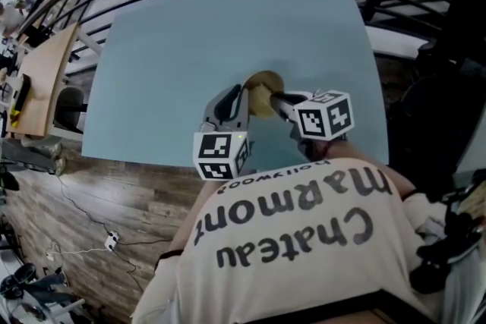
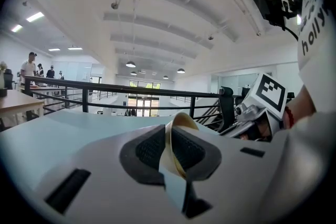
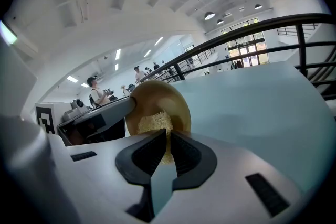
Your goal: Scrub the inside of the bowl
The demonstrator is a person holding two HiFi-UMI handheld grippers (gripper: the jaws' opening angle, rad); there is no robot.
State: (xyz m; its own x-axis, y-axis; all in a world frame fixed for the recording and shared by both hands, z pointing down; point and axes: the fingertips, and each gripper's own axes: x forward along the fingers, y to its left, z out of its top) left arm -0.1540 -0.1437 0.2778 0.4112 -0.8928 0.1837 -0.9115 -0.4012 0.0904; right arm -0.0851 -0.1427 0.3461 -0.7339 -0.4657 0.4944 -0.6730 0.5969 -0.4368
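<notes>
The bowl (image 3: 157, 94) is turned on edge over the tabletop (image 1: 190, 49), its hollow facing the right hand-held gripper (image 3: 167, 147). The left hand-held gripper (image 2: 169, 139) is clamped on the bowl's thin rim and nothing else. The right one pinches a sponge (image 3: 155, 122) that lies against the inside wall.

The main risk is the rim hold. It is narrow and the wall is smooth and curved, so a hard push from the sponge could twist the bowl between the pads or slide it out altogether, and it would then drop and roll. Scrubbing toward the left jaws rather than away from them should steady it.

The sponge is held by one edge only, so a dragging stroke may pull it free or fold it over. The two hand-held grippers stand just beside each other on either side of the bowl, so a wide stroke could knock one into the other.

Whether the bowl touches the tabletop I cannot tell.

Around the bowl the tabletop is bare on all sides. Its near edge lies close on the person's side of the bowl, under the marker cubes. The far edge is well beyond it, and a railing (image 3: 294, 22) stands farther back, out of reach.
</notes>
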